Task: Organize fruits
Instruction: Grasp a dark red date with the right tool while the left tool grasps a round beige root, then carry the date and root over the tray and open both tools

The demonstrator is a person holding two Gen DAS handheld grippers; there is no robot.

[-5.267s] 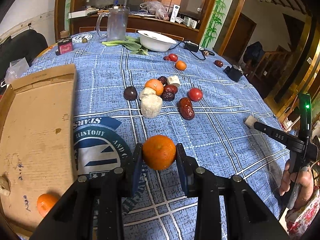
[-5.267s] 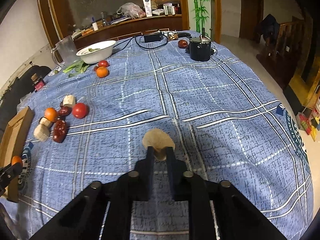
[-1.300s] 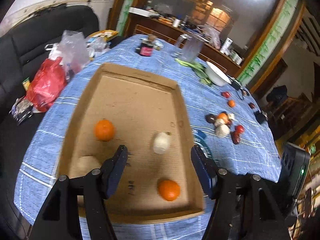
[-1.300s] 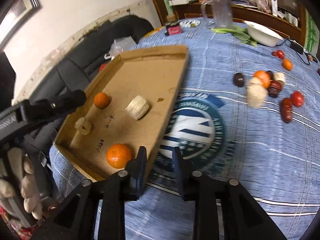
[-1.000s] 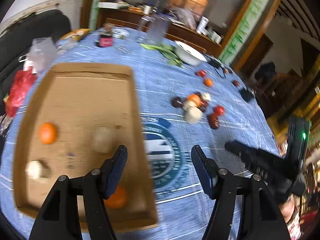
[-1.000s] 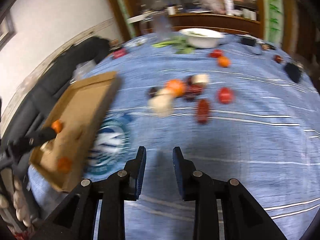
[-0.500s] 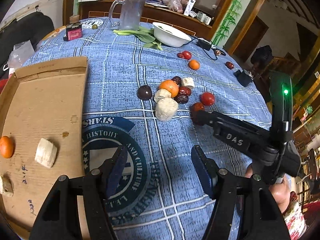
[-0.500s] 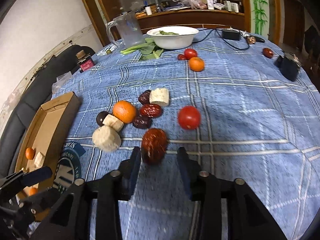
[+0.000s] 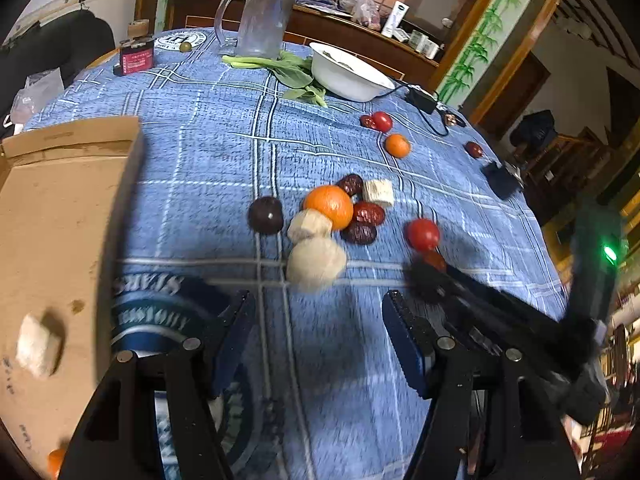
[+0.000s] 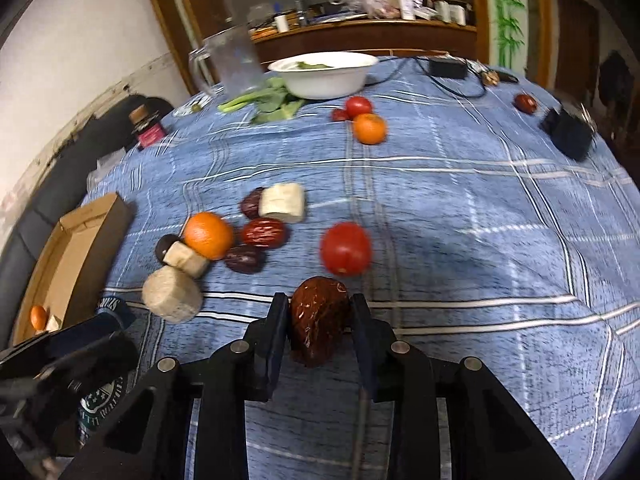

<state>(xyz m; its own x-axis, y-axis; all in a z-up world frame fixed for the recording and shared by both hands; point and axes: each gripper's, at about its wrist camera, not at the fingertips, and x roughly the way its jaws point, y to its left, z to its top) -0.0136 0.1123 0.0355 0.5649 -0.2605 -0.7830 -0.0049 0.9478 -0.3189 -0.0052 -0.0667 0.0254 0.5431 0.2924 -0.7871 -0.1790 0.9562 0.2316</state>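
My right gripper is shut on a large red date on the blue cloth, just in front of a red tomato. My left gripper is open and empty, low over the cloth, with a pale round chunk just beyond its fingertips. A cluster lies behind it: an orange, a dark plum, dates and pale cut pieces. The cardboard tray at the left holds a pale piece and an orange at its near corner.
A white bowl, greens, a glass jug and a red jar stand at the table's far side. Another orange and small tomatoes lie beyond the cluster. A black box sits far right.
My right gripper has closed around the large red date. My left gripper has moved forward toward the fruit cluster, staying open.
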